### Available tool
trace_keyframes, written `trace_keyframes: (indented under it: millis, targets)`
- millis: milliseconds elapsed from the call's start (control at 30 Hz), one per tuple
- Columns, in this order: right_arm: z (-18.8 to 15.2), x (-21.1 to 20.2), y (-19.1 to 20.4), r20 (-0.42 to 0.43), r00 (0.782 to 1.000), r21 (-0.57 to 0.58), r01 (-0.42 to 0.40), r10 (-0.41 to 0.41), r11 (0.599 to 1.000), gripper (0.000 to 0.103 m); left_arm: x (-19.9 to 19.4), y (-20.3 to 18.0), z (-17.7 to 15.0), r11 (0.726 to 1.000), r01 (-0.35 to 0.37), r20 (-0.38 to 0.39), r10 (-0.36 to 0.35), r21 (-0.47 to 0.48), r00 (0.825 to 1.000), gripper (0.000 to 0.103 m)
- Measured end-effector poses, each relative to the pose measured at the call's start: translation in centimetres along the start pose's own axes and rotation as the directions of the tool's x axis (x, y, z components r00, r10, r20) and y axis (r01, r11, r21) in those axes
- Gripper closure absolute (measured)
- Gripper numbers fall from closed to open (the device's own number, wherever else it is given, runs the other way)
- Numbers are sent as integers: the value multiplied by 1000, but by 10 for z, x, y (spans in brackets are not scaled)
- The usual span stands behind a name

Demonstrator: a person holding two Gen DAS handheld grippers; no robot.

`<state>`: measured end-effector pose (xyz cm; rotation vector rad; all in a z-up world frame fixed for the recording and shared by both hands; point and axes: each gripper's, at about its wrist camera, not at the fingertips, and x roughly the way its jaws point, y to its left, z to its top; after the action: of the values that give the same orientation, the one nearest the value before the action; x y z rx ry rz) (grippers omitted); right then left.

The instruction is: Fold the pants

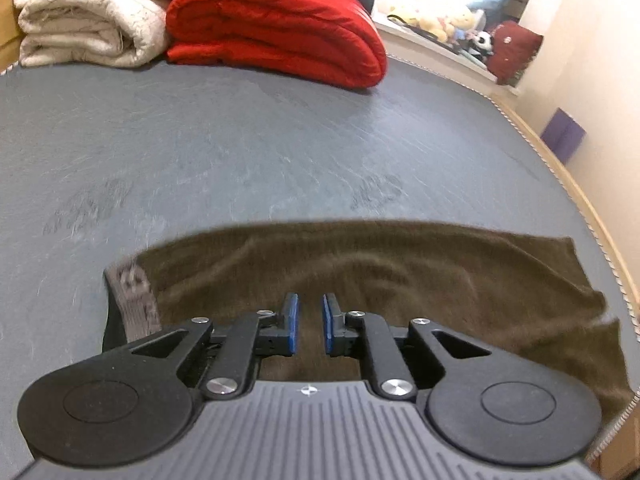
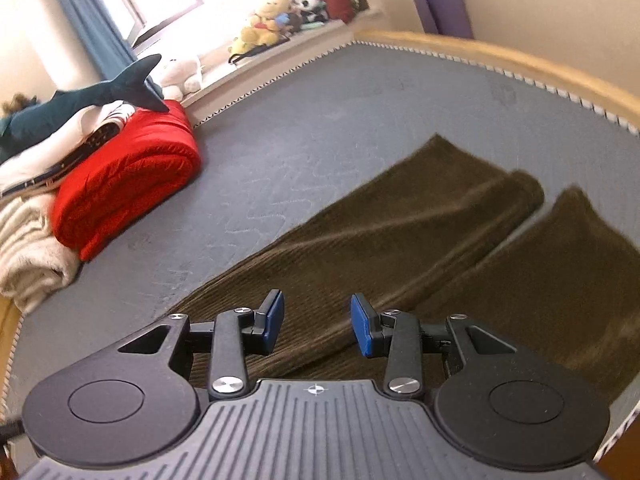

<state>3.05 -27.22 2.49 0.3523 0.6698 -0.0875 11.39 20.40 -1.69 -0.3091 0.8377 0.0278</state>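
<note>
Brown corduroy pants (image 2: 400, 232) lie flat on the grey mattress (image 1: 280, 152), near its front-right edge. Long axis runs left–right across the left wrist view: waistband (image 1: 134, 296) at the left, cuffs out to the right. In the right wrist view the two legs run away up-right, parted at the far ends.

Left gripper (image 1: 311, 326) sits over the seat region just right of the waistband; blue pads (image 1: 291, 320) a narrow gap apart, nothing clamped — contact with cloth cannot be told. Right gripper (image 2: 317, 326) hangs over the upper legs, jaws wider apart, empty.

Judgement: left is nearer the waist, right nearer the cuffs (likely a lengthwise fold first). Red quilt (image 1: 276, 28) and cream blanket (image 1: 88, 16) stacked well apart at the far side.
</note>
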Motion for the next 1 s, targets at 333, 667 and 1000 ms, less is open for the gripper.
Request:
trace_keyframes:
  millis: [333,667,1000]
  targets:
    - [21,9,-2,44,999,-164,4,3,986,63,123,48,66,983,-182,-8,183,26,983,22]
    - [35,42,-19,-29,1000,-89,1,-4,996,63,194,60,69,982,-104,-137,125,155,983,83]
    - [40,62,-3,-42,999,-84,28,-31,996,63,90,24,60,969,-26,39,16,248,999,103]
